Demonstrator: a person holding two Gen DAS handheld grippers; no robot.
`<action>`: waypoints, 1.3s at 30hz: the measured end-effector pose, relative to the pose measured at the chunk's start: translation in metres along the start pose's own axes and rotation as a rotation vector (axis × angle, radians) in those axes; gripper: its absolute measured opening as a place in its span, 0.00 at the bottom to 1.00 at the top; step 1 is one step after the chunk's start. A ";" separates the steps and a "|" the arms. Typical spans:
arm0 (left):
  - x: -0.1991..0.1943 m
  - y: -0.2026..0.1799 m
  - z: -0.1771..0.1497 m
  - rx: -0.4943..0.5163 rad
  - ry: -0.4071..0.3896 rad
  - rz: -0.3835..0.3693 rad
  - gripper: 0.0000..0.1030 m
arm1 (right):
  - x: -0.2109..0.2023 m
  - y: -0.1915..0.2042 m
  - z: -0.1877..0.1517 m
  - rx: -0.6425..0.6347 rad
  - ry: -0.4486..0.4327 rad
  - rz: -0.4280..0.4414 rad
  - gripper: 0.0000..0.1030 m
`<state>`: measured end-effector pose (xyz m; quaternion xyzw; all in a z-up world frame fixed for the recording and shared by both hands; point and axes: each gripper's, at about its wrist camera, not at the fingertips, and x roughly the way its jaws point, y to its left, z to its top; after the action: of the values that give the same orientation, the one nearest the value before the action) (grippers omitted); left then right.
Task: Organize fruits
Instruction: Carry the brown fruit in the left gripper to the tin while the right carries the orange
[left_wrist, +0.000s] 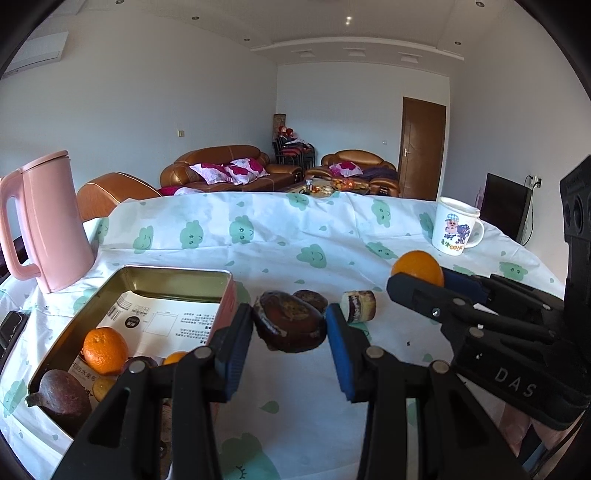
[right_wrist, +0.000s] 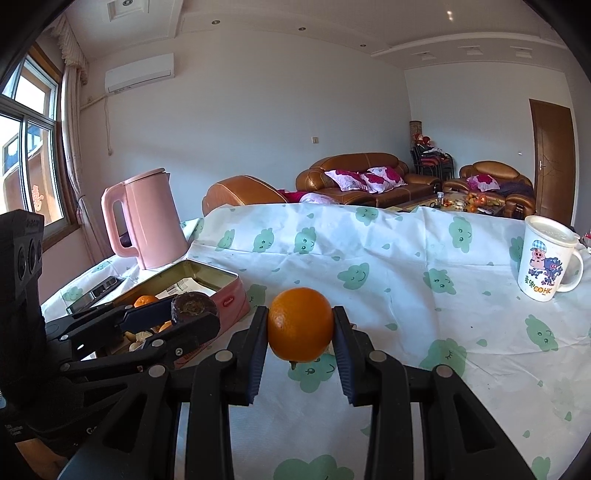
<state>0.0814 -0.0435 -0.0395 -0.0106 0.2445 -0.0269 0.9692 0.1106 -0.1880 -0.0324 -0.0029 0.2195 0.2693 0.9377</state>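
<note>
**Both tongs loaded above the worktop**

The worktop (right_wrist: 406, 295) wears a white cloth with green cloud prints, creased along its far edge. Behind it lie a brown sofa (right_wrist: 354, 181), a door (right_wrist: 554, 158) and, to the left, a window (right_wrist: 29, 147).

The left tongs (left_wrist: 290, 325) are clenched on a dark brown fruit (left_wrist: 290, 323), lifted clear of the cloth just right of the tin (left_wrist: 173, 275). The tin sits open near the left edge, holding an orange (left_wrist: 105, 350), a dark purple fruit (left_wrist: 62, 397) and a printed sheet. A pink kettle (left_wrist: 48, 221) stands just behind it.

The right tongs (right_wrist: 300, 328) are clenched on a second orange (right_wrist: 300, 324), held above the cloth, to the right of the tin.

A cut piece of fruit (left_wrist: 358, 306) lies on the cloth between the two tongs. A mug (right_wrist: 546, 258) stands far right, well apart. The cloth between the tin and the mug lies mostly bare.
</note>
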 end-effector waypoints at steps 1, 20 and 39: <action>-0.001 0.000 0.000 0.001 -0.005 -0.001 0.41 | -0.002 0.000 0.000 -0.002 -0.010 0.001 0.34; -0.018 -0.003 -0.001 0.018 -0.106 0.016 0.41 | -0.026 0.008 -0.003 -0.040 -0.128 -0.002 0.35; -0.043 0.046 0.000 -0.052 -0.094 0.059 0.41 | -0.009 0.047 0.001 -0.083 -0.054 0.078 0.35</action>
<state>0.0456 0.0047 -0.0209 -0.0298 0.1994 0.0085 0.9794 0.0802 -0.1517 -0.0229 -0.0257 0.1826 0.3146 0.9312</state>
